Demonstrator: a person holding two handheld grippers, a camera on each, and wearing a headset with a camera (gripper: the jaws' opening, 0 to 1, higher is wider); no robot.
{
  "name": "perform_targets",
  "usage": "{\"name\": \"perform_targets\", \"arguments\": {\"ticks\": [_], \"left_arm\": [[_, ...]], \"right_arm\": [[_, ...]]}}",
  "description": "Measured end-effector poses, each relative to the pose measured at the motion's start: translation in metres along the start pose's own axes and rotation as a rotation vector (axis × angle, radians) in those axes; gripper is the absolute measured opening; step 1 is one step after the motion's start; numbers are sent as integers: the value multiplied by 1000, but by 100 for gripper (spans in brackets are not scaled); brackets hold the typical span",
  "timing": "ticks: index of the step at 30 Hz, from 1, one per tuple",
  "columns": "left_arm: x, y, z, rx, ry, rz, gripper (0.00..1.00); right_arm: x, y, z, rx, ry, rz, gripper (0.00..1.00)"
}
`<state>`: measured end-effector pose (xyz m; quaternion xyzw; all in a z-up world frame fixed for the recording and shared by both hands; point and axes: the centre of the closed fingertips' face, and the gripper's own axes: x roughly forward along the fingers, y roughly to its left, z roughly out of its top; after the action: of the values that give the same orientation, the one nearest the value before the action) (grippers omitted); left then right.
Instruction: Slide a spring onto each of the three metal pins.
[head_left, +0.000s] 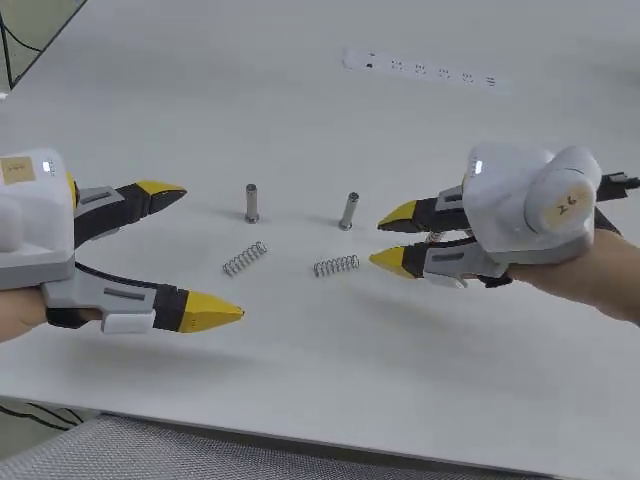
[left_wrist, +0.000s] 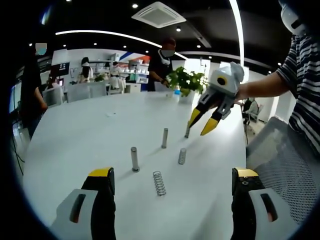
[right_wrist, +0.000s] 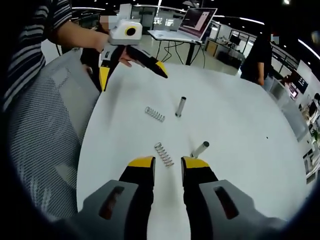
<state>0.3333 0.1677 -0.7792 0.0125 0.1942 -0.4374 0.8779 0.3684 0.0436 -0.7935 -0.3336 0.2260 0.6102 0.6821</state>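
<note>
- The left gripper (head_left: 190, 251), white-bodied with black jaws and yellow tips, hovered over the plain white table (head_left: 330, 390). Its jaws were spread wide with nothing between them.
- The right gripper (head_left: 390, 239), of the same make, was held opposite with its tips facing the left one. Its jaws stood a narrow gap apart and were bare at the tips.
- Between the two grippers lay two small silver coil springs, both flat on their sides on the table.
- The left-hand spring (head_left: 245, 258) lay just past the left gripper's open jaws. Its long axis ran diagonally, the far end swung toward the right.
- The right-hand spring (head_left: 336, 265) lay just beside the right gripper's tip nearer the person, not touching it. Its long axis pointed almost straight at that tip.
- Beyond the springs, a short grey metal pin (head_left: 251, 202) stood upright on its base.
- A second grey pin (head_left: 348, 211) stood near the right gripper's farther tip and seemed to lean slightly.
- In the left gripper view, a third slim metal piece (left_wrist: 187, 131) stood at the right gripper's tips. Whether it carried a spring could not be told.
</note>
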Motion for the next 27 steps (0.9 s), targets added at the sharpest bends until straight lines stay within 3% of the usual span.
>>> {"name": "perform_targets", "arguments": {"ticks": [10,21,27], "left_arm": [[0,-3,-4,1,13,-4,97],[0,-2,-4,0,11,-3,97],[0,-3,-4,-1,13,-5,97]], "right_arm": [[21,7,-1,-106,88,105,22],[33,6,-6,-185,159,173,22],[44,3,-15,-189,195,189,21]]}}
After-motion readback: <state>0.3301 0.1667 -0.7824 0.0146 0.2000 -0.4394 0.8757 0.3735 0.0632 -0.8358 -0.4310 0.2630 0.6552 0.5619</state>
